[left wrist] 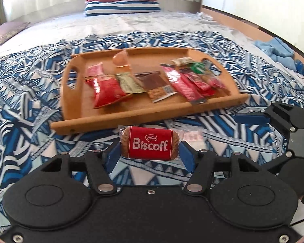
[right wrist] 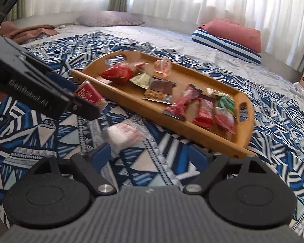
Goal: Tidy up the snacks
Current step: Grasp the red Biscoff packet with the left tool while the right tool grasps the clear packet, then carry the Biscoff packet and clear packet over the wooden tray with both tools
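Note:
My left gripper [left wrist: 150, 154] is shut on a red Lotus Biscoff biscuit packet [left wrist: 150, 146] and holds it above the bedspread, just short of the wooden tray's near rim [left wrist: 131, 115]. The same packet [right wrist: 89, 96] shows in the right wrist view, at the left gripper's tip. The tray [right wrist: 194, 130] holds several snack packets, mostly red, with brown and green ones. My right gripper [right wrist: 150, 156] is open and empty, above the bedspread near a white and pink clear-wrapped packet [right wrist: 124, 133] that lies on the cloth in front of the tray.
A blue and white patterned bedspread [left wrist: 30, 105] covers the bed. A striped pillow with a pink pillow on it [left wrist: 122, 7] lies at the head. Blue cloths [left wrist: 277, 49] lie at the right edge. A brown cloth [right wrist: 28, 31] lies at the far left.

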